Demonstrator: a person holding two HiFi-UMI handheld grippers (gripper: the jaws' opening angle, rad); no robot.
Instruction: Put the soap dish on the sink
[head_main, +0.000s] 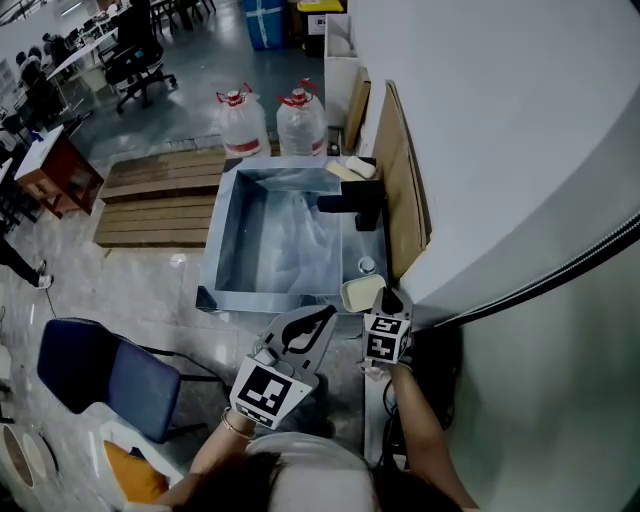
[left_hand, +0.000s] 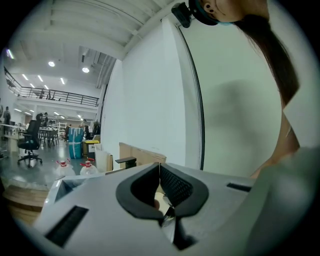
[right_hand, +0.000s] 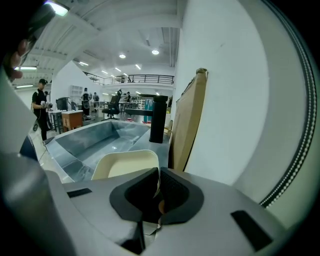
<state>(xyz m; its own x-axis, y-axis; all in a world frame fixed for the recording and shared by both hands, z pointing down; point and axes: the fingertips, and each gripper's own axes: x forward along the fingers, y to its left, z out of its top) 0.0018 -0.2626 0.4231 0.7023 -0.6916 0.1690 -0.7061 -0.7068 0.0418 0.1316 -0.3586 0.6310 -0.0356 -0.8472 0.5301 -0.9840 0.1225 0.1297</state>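
The soap dish (head_main: 361, 292) is a cream, shallow tray over the near right corner of the steel sink (head_main: 224, 212). My right gripper (head_main: 389, 301) is shut on its near rim. In the right gripper view the soap dish (right_hand: 123, 163) juts out ahead of the right gripper (right_hand: 158, 183), above the sink's ledge (right_hand: 141, 143); I cannot tell whether it touches. My left gripper (head_main: 312, 327) hovers by the sink's near edge, left of the dish. In its own view the left gripper (left_hand: 160, 176) is shut with nothing in it.
A black faucet (head_main: 353, 204) stands on the right ledge, with a small round cap (head_main: 366, 265) nearer me and soap bars (head_main: 350, 168) at the far corner. A wooden board (head_main: 402, 185) leans on the wall. Two water bottles (head_main: 272, 122) stand behind; a blue chair (head_main: 108, 372) is at left.
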